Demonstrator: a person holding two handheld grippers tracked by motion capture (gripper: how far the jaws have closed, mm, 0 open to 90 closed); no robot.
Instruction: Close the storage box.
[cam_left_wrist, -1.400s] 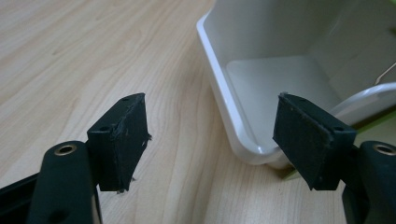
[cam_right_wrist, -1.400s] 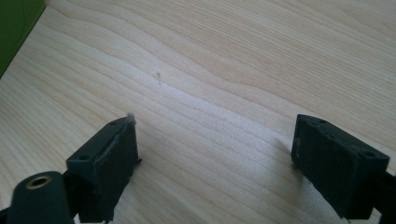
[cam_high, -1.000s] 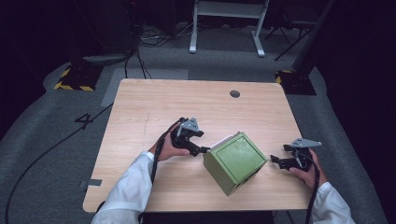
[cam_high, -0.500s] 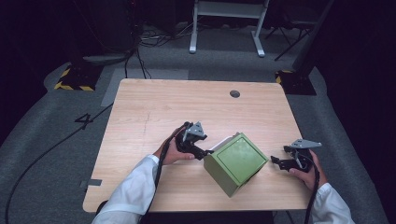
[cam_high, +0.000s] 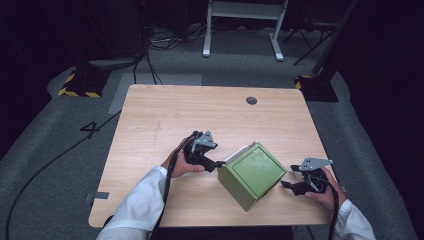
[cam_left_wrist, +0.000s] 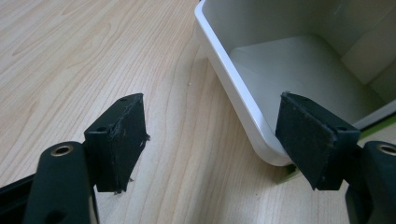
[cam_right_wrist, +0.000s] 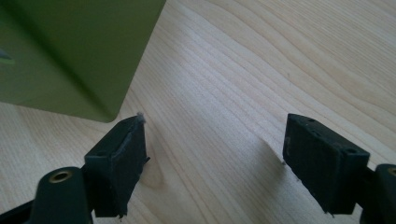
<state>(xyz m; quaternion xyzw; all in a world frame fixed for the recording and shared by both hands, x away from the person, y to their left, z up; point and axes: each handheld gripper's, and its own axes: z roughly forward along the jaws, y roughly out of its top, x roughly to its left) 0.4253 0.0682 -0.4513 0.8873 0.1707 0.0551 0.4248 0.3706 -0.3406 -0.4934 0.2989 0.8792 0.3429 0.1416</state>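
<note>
High view: a green box (cam_high: 252, 175) with a white inside lies tipped on its side near the front of the wooden desk (cam_high: 165, 120), open mouth toward the left gripper (cam_high: 216, 163). Left gripper view has its fingers (cam_left_wrist: 119, 140) spread wide, one each side of the box's white rim, gripping nothing. The right gripper (cam_high: 286, 184) sits just beside the box's green corner, fingers (cam_right_wrist: 120, 156) wide apart and empty.

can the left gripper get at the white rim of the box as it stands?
Probably yes. The left gripper is open, its jaws astride the white rim of the green box, with bare table between and nothing blocking.
</note>
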